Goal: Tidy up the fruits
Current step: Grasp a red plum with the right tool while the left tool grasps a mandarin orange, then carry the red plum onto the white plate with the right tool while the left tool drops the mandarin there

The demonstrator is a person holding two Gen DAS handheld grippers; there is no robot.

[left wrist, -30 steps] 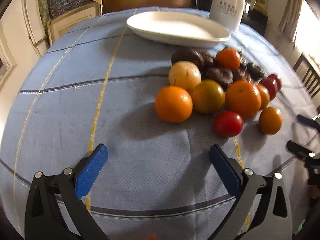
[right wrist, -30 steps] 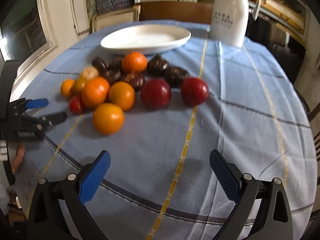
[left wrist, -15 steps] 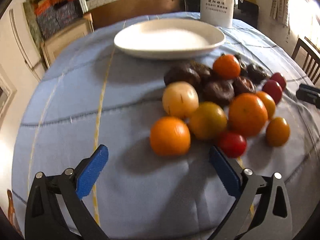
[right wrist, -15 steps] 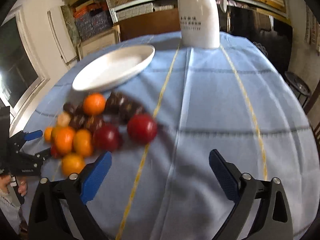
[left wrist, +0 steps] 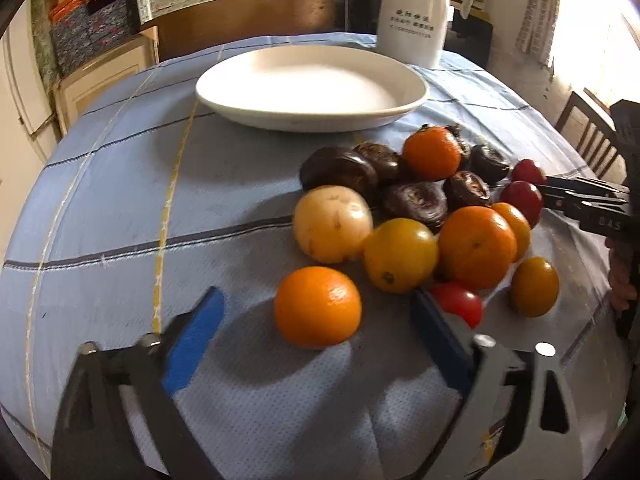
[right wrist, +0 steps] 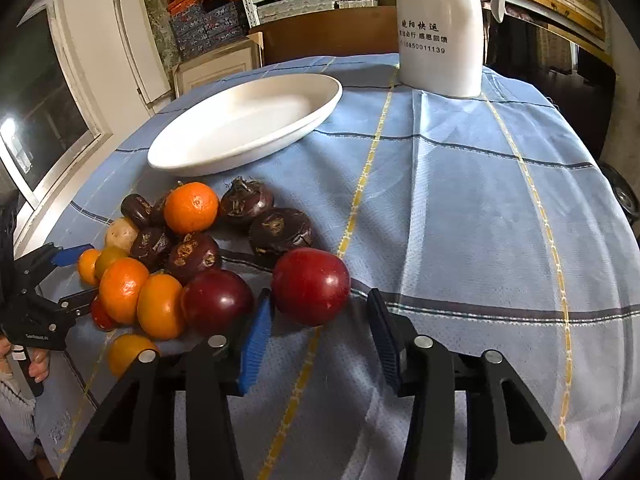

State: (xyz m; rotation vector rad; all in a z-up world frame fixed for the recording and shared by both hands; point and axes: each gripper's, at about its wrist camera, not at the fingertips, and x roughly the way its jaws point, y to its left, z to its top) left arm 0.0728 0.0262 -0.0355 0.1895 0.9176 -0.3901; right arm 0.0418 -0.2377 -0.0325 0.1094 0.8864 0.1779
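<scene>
A pile of fruit lies on the blue checked tablecloth: oranges, red plums, dark brown fruits, a pale round fruit [left wrist: 331, 222] and a small red tomato [left wrist: 458, 305]. My left gripper [left wrist: 316, 316] is open, its fingers on either side of the nearest orange [left wrist: 318, 305]. My right gripper [right wrist: 320, 318] is open but narrowed, its fingers on either side of a red plum [right wrist: 311, 285], not touching it. A second plum [right wrist: 216, 301] lies left of its left finger. The empty white oval plate [left wrist: 312, 86] stands behind the pile and also shows in the right wrist view [right wrist: 244, 118].
A tall white jug [right wrist: 438, 28] stands at the far edge of the table behind the plate. Shelves and boxes line the back wall. A wooden chair [left wrist: 588, 136] stands at the right of the table.
Both grippers have moved forward to the fruit pile. The left now brackets the near orange. The right has swung left and narrowed its fingers around the red plum.
</scene>
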